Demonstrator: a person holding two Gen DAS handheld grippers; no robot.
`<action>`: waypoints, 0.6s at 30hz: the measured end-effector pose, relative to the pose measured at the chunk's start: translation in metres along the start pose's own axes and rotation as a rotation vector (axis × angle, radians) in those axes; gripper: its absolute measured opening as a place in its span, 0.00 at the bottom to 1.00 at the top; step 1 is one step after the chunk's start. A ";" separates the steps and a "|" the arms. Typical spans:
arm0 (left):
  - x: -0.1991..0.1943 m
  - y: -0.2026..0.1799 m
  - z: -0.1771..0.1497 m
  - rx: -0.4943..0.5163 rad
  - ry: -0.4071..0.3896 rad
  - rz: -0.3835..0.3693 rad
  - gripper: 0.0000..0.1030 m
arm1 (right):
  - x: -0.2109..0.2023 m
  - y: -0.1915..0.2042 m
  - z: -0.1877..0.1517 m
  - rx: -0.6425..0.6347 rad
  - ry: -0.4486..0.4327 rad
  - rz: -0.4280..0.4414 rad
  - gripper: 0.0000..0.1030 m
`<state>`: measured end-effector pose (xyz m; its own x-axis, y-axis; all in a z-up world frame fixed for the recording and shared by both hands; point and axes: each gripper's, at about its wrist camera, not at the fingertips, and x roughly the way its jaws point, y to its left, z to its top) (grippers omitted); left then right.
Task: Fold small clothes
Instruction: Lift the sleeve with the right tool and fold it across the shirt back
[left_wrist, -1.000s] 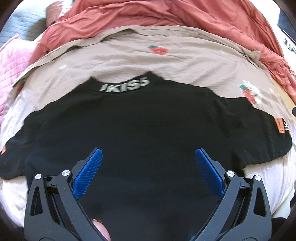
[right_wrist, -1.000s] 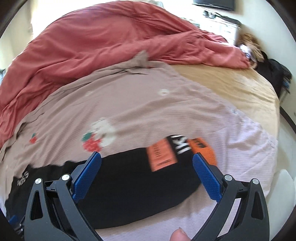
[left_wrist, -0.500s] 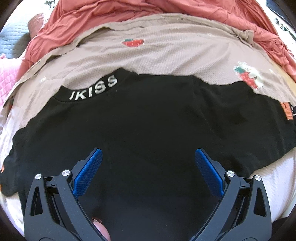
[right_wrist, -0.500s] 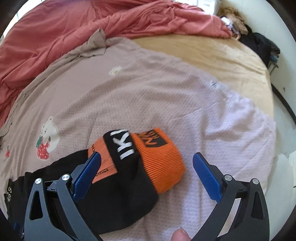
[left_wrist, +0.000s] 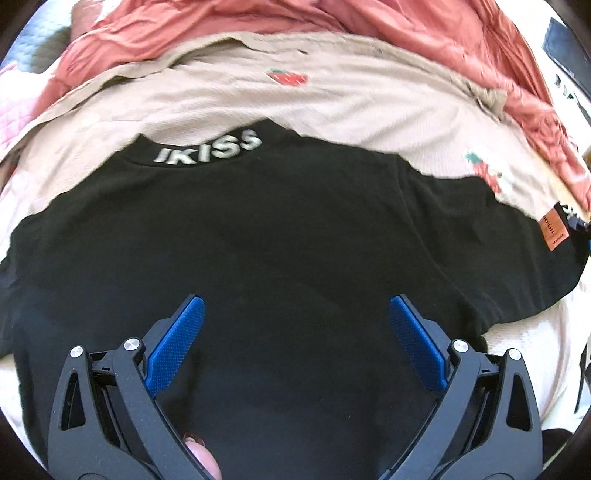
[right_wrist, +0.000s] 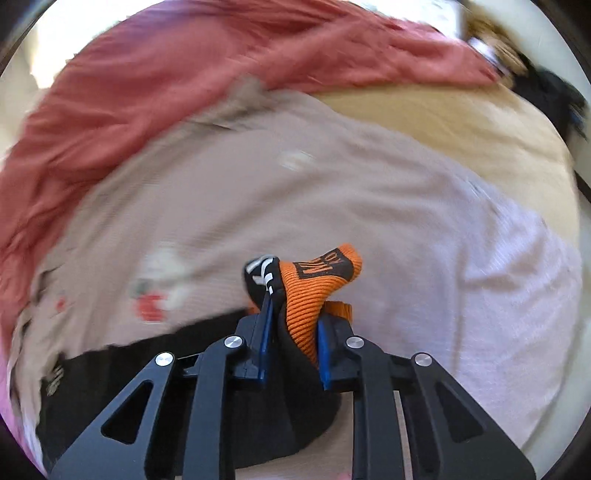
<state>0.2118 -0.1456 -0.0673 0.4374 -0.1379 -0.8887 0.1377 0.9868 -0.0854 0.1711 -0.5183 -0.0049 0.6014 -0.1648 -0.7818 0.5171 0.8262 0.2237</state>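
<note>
On the bed (left_wrist: 369, 107), a black shirt (left_wrist: 280, 240) spread flat.
Left gripper (left_wrist: 293, 339) hovers over its middle, jaws wide; right gripper (right_wrist: 291, 332) pinches the orange cuff (right_wrist: 314, 288) near the bed's right edge.

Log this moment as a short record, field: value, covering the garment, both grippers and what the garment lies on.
garment: black top, spread flat, white lettering at the collar, orange cuff on the sleeve end
left gripper: open, hovering over the top's body, holding nothing
right gripper: shut on the sleeve at the orange cuff, cuff bunched between the fingers
surface: beige strawberry-print sheet under the top
background: red blanket piled beyond the sheet
image quality: right wrist view is motion-blurred
</note>
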 end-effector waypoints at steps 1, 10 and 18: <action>-0.004 0.004 0.000 -0.011 -0.007 0.001 0.91 | -0.006 0.012 -0.001 -0.017 -0.013 0.079 0.18; -0.047 0.078 -0.010 -0.171 -0.083 0.082 0.91 | -0.035 0.144 -0.054 -0.325 -0.017 0.436 0.18; -0.059 0.127 -0.026 -0.272 -0.082 0.112 0.91 | -0.031 0.233 -0.140 -0.679 0.100 0.523 0.29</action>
<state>0.1802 -0.0101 -0.0374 0.5083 -0.0223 -0.8609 -0.1534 0.9813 -0.1160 0.1882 -0.2450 -0.0101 0.5881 0.3486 -0.7298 -0.3064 0.9311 0.1979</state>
